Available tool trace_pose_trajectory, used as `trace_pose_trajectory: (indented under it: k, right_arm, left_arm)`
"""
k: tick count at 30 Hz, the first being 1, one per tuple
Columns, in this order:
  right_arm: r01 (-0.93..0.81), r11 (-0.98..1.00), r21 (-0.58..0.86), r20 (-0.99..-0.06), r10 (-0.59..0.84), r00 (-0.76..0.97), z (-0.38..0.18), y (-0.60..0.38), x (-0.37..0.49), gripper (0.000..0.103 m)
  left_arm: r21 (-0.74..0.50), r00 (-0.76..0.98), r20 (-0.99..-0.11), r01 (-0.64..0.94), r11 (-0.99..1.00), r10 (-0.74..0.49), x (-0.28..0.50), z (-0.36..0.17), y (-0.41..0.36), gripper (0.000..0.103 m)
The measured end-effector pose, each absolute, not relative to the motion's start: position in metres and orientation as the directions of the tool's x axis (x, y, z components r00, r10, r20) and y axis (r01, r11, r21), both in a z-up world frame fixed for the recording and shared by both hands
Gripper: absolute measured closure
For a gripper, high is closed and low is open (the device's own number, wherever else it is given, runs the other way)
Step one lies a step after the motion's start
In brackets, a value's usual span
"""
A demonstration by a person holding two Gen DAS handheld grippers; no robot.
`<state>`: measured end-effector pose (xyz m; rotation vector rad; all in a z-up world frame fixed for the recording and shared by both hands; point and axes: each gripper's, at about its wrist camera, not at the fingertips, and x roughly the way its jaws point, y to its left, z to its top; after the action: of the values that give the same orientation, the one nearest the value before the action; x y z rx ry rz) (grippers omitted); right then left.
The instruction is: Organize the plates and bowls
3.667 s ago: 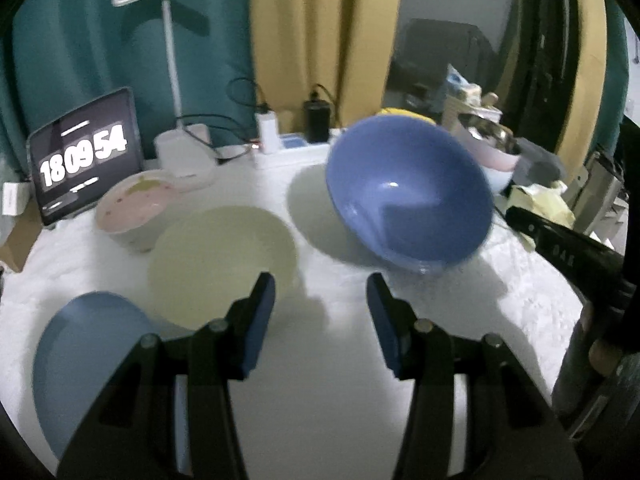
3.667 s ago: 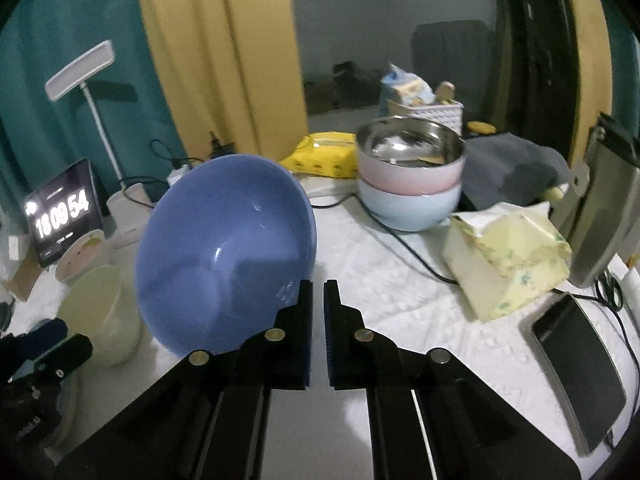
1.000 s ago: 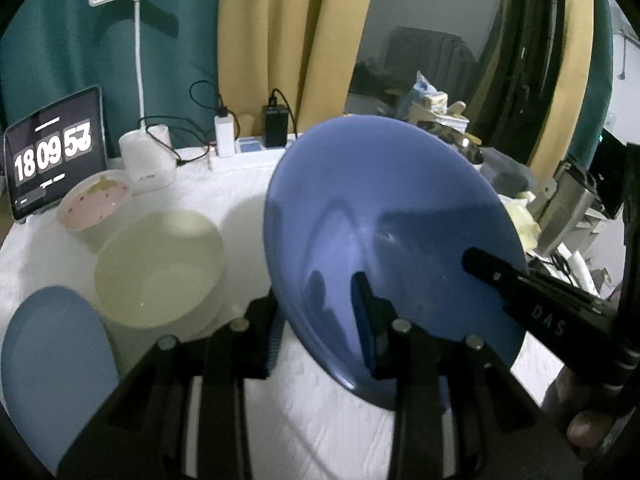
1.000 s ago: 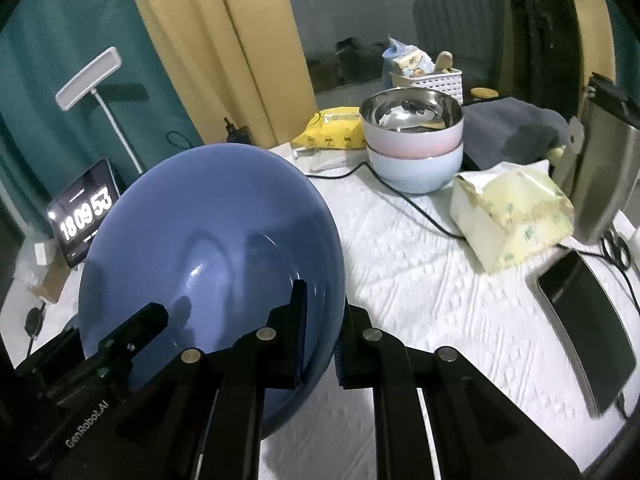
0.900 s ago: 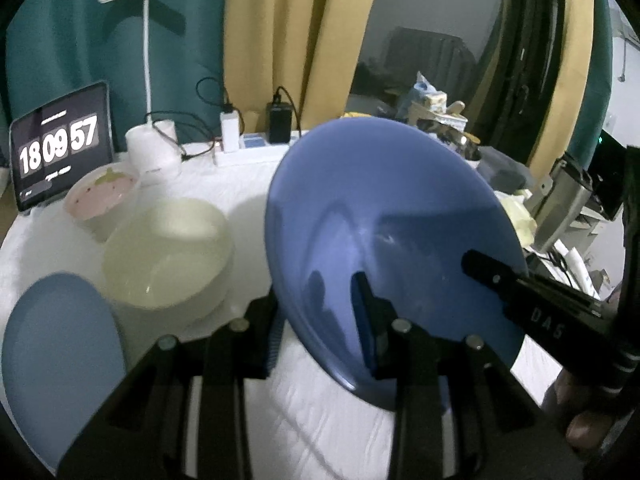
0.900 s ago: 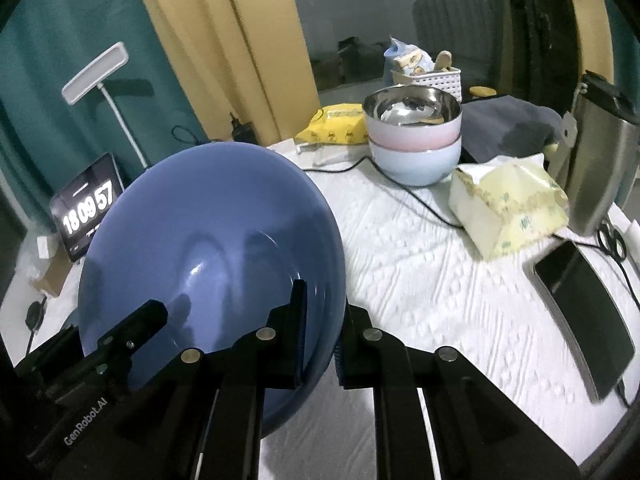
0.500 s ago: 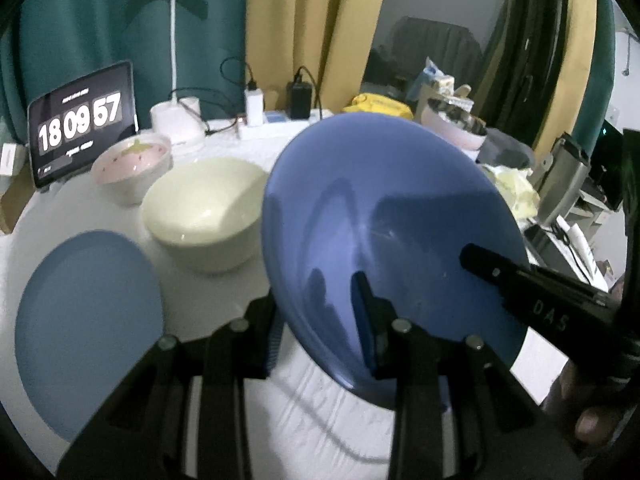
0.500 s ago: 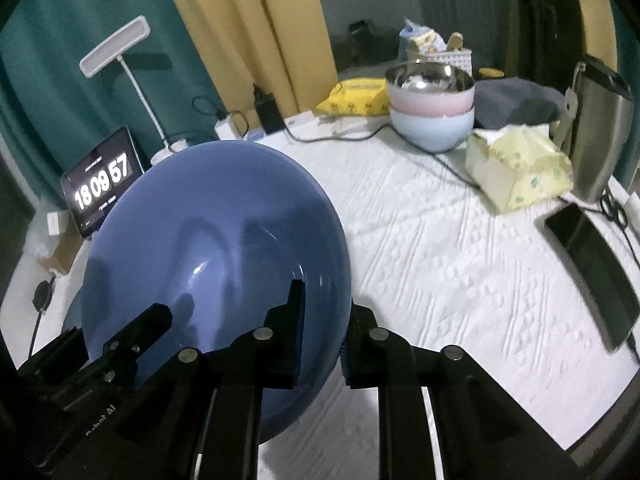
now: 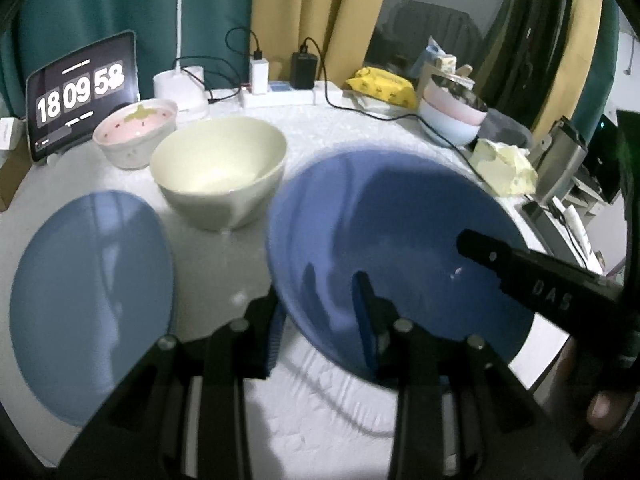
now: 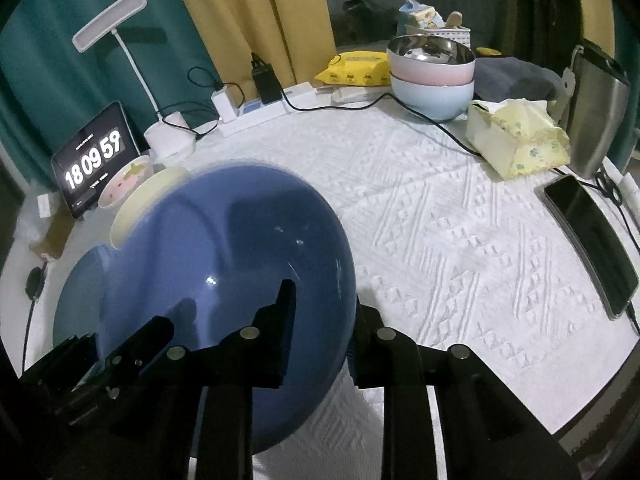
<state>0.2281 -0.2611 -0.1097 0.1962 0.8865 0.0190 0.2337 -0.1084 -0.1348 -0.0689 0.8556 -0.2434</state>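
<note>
Two grippers straddle the near rim of the blue bowl (image 9: 392,248). In the left wrist view the left gripper (image 9: 320,320) has one finger outside the wall and one inside, the jaws easing apart with the rim between them; whether the pads yet press on it cannot be told. In the right wrist view the right gripper (image 10: 324,312) stands the same way on the bowl's other side, its jaws opening, a visible gap beside the outer finger, so it appears to be letting go. The bowl seems to sit low on the white tablecloth (image 10: 460,240), slightly tilted.

Beyond the bowl and to its left, as the left wrist camera sees it, lies the flat blue plate (image 9: 92,300), close to the left hand. Just behind, near the bowl's far-left edge, stands the cream bowl (image 9: 220,168), and past that the small pink bowl (image 9: 136,132). Any nesting move would therefore run away and leftward, and the left hand is judged the nearer. Farther back are the clock tablet (image 9: 80,96) and, far right, stacked pastel bowls (image 10: 432,72).
</note>
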Motion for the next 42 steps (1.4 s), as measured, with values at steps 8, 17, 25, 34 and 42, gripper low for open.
trace_pose_trajectory:
  k: [8,17,25,34,42]
  right_arm:
    - [0.091,0.986,0.139,-0.740,0.042,0.671,-0.097,-0.262,0.229,0.068]
    - [0.111,0.989,0.101,-0.693,-0.010,0.721,-0.074,-0.260,0.231,0.066]
    - [0.066,0.993,0.096,-0.665,0.014,0.747,-0.057,-0.242,0.240,0.066]
    - [0.000,0.996,0.089,-0.651,0.059,0.757,-0.044,-0.217,0.259,0.066]
    - [-0.078,0.991,0.107,-0.658,0.129,0.742,-0.045,-0.194,0.282,0.066]
  left_arm:
    - [-0.170,0.662,-0.709,0.173,0.970,-0.242,0.229,-0.123,-0.090,0.057]
    - [-0.151,0.714,-0.671,0.131,0.980,-0.200,0.227,-0.105,-0.063,0.057]
    - [-0.145,0.744,-0.650,0.078,0.986,-0.154,0.236,-0.094,-0.037,0.057]
    - [-0.133,0.769,-0.628,0.046,0.990,-0.119,0.254,-0.080,-0.015,0.057]
    - [-0.118,0.782,-0.616,0.029,0.993,-0.096,0.274,-0.076,-0.003,0.057]
